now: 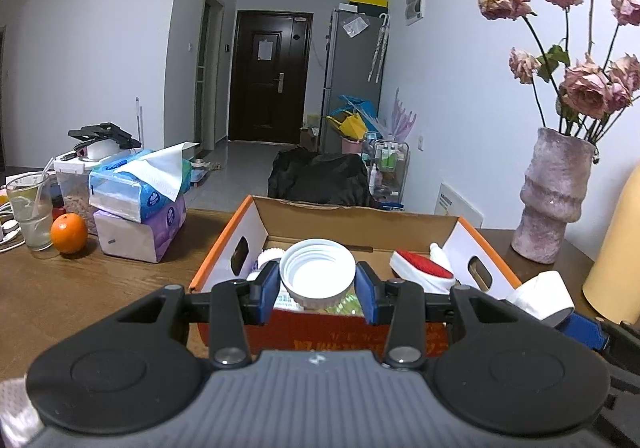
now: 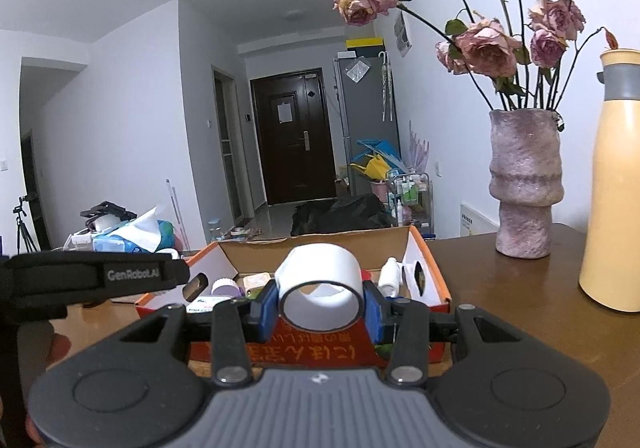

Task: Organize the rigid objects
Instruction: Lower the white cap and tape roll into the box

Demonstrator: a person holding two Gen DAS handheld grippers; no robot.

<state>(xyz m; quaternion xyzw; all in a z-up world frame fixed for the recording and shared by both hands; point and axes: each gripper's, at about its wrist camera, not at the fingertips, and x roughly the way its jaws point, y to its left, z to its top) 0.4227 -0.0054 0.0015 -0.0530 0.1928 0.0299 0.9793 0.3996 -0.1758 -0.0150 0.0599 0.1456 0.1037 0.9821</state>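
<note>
Left wrist view, lower centre: left tool (image 1: pixel 317 290) clenched on a white screw cap (image 1: pixel 317 273), blue pads pressing its two sides. Cap round, ribbed on the outer wall, threaded inside, open side turned toward the camera, held over the near edge of the cardboard box (image 1: pixel 490 248). Box open-topped, orange-trimmed, white inside, with oval hand holes in both end walls and red print on the near face. Inside, right of the cap: a white brush with a red pad (image 1: pixel 424 270) and, just behind it, a small white bottle (image 1: pixel 440 250). Lower right of the same view: the other tool's blue pad touching a white tape roll (image 1: pixel 540 294).

Right wrist view, centre: right tool (image 2: pixel 321 302) grasping the white tape roll (image 2: pixel 320 284) across its width, hollow core facing the camera, dark rim on the near edge, held above the near wall of the box (image 2: pixel 424 268).

Brown wooden surface (image 1: pixel 100 288) under the box. Left of frame: orange (image 1: pixel 69 233), drinking glass (image 1: pixel 30 208), stacked tissue packs (image 1: pixel 140 200). Right of frame: pinkish vase (image 1: pixel 554 200) with dried roses (image 1: pixel 580 88); cream flask (image 2: pixel 614 184) at far right of the right wrist view.
</note>
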